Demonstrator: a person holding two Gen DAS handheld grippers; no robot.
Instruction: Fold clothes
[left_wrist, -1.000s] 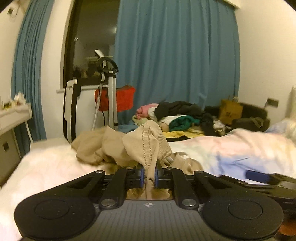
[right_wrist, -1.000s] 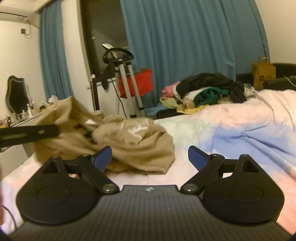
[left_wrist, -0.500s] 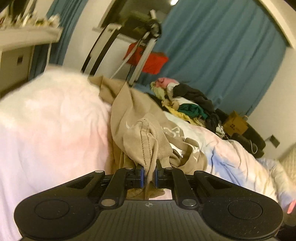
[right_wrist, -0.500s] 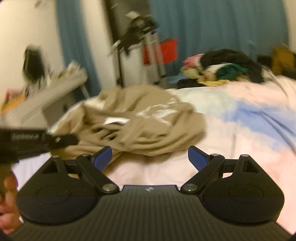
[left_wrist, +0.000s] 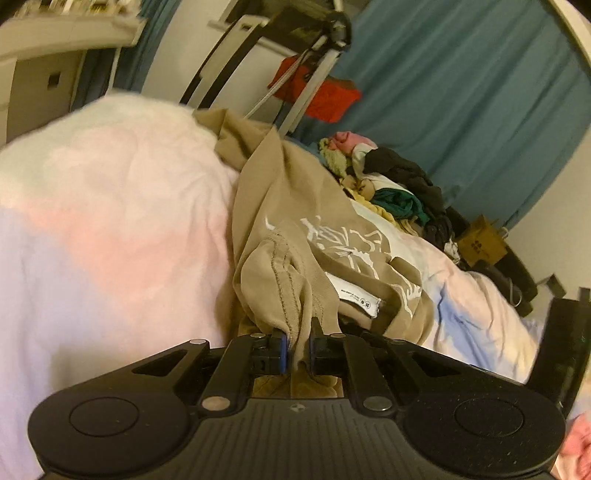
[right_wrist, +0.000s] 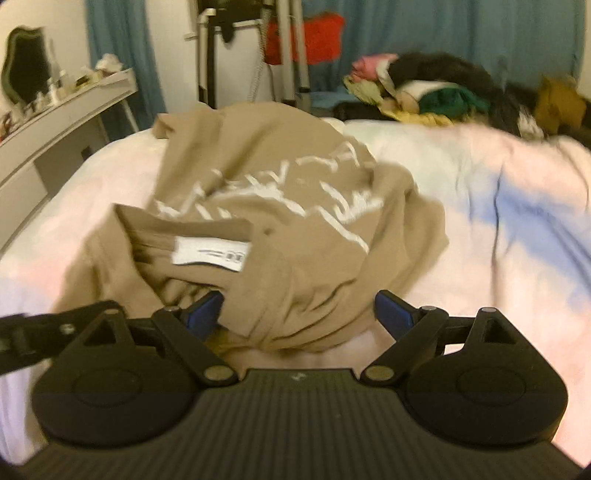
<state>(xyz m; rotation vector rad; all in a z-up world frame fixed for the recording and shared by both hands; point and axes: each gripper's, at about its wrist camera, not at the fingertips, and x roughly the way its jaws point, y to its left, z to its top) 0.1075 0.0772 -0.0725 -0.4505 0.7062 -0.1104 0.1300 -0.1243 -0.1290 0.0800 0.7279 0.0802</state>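
Left wrist view: my left gripper (left_wrist: 295, 349) has its jaws drawn almost together on a stitched seam fold of the tan shirt (left_wrist: 295, 206); fabric fills the narrow gap between the blue pads and bunches up just above them. The rest of the shirt trails away from the gripper across the bed (left_wrist: 110, 221), lying crumpled on the pale pink and blue cover. White print shows on the shirt's upper face, and a white care label (left_wrist: 356, 291) sits just to the right of the pinched fold.

Right wrist view: my right gripper (right_wrist: 299, 314) has its jaws spread wide and grips nothing. A rounded hem of the shirt (right_wrist: 280, 221) lies between the two fingers; the left blue pad (right_wrist: 203, 312) is at the cloth's edge, the right one stands clear of it over bare cover. Whether the left pad actually touches the cloth I cannot tell, the frame is blurred. The label (right_wrist: 210, 254) lies just beyond the left pad. At the lower left edge of this view I see part of the other gripper (right_wrist: 37, 332), beside the shirt.

Beyond the shirt, at the far end of the bed, lies a heap of mixed clothes (right_wrist: 417, 88), well apart from it. Blue curtain (left_wrist: 461, 92) behind that heap
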